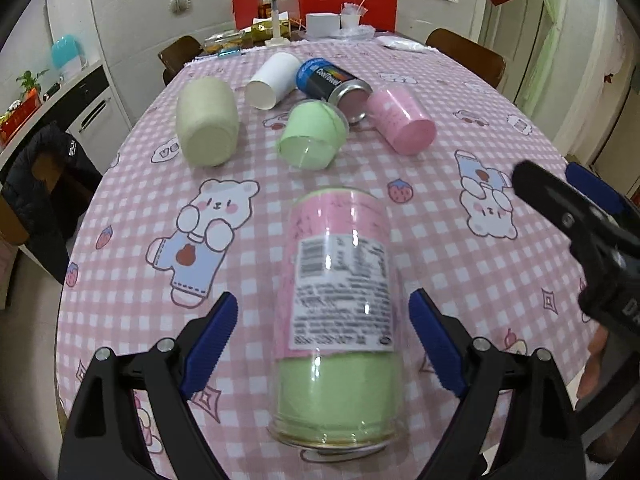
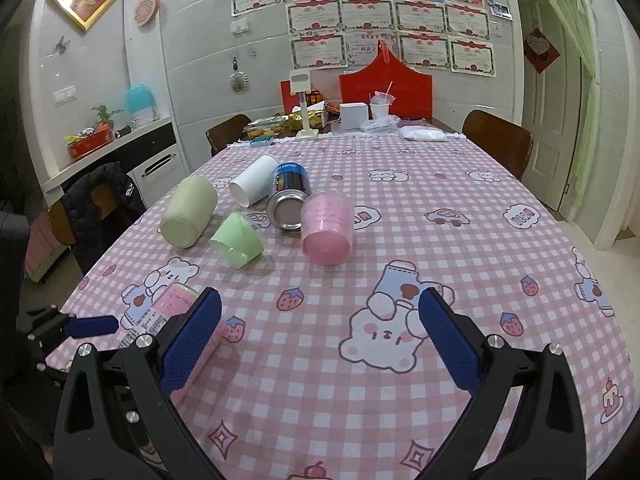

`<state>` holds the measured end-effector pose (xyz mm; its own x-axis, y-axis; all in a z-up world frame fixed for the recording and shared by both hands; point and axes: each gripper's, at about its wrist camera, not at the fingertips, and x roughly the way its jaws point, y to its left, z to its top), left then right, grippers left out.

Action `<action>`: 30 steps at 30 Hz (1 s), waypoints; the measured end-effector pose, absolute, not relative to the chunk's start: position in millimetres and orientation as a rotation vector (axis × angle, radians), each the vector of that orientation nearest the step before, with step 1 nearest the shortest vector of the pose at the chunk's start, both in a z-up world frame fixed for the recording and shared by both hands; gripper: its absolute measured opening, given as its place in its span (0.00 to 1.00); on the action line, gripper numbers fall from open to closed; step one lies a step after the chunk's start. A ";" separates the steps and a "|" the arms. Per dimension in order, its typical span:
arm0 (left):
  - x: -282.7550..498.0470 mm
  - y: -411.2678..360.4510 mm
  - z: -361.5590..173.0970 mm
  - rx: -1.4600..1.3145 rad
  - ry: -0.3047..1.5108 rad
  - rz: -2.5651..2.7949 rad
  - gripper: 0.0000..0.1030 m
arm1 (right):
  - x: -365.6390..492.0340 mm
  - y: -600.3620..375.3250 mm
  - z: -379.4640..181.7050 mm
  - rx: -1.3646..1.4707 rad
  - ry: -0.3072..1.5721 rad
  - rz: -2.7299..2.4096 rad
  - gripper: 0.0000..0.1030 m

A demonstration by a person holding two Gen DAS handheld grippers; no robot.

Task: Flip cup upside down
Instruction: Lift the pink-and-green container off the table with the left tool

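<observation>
A clear cup with a pink label and green towel inside (image 1: 340, 320) lies on its side on the pink checked tablecloth, its wide end toward me. My left gripper (image 1: 322, 340) is open, its blue pads on either side of the cup without touching it. The same cup (image 2: 168, 312) shows at the lower left of the right wrist view, partly hidden behind my right gripper's left finger. My right gripper (image 2: 320, 340) is open and empty above bare cloth. It also shows at the right edge of the left wrist view (image 1: 576, 208).
Further back lie a cream cup (image 1: 206, 122), a white paper cup (image 1: 272, 80), a blue can (image 1: 332, 84), a green cup (image 1: 314, 136) and a pink cup (image 1: 402, 118). Boxes and clutter stand at the table's far end (image 2: 352, 116). Chairs surround the table.
</observation>
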<state>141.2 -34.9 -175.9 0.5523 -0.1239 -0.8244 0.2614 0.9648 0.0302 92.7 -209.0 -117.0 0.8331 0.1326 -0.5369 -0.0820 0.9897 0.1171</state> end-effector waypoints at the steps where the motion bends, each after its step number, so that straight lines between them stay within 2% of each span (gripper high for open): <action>1: 141.2 -35.0 -176.7 0.164 0.964 -0.220 0.84 | 93.5 -206.9 -117.2 0.090 0.579 0.121 0.92; 9: 130.2 -10.4 -173.6 0.127 0.919 -0.207 0.82 | 99.1 -190.3 -116.9 0.069 0.584 0.152 0.92; 10: 130.1 -8.6 -171.6 0.125 0.908 -0.217 0.77 | 99.6 -187.7 -116.7 0.068 0.583 0.157 0.92; 12: 131.3 -4.7 -166.5 0.123 0.890 -0.258 0.52 | 100.0 -183.7 -116.0 0.061 0.580 0.161 0.92; 15: 136.6 -1.3 -163.4 0.136 0.870 -0.265 0.46 | 102.4 -177.4 -115.0 0.055 0.582 0.170 0.92; 22: 149.4 2.7 -163.7 0.117 0.895 -0.282 0.47 | 109.0 -166.6 -114.6 0.037 0.589 0.183 0.92; 24: 153.9 -0.3 -168.0 0.114 0.934 -0.303 0.58 | 110.1 -166.0 -114.1 0.038 0.587 0.182 0.92; 26: 155.8 -3.0 -175.4 0.110 0.971 -0.316 0.64 | 111.3 -166.4 -113.2 0.040 0.584 0.181 0.92; 30: 157.5 -9.6 -181.9 0.134 0.955 -0.315 0.66 | 113.3 -168.6 -112.2 0.043 0.581 0.177 0.92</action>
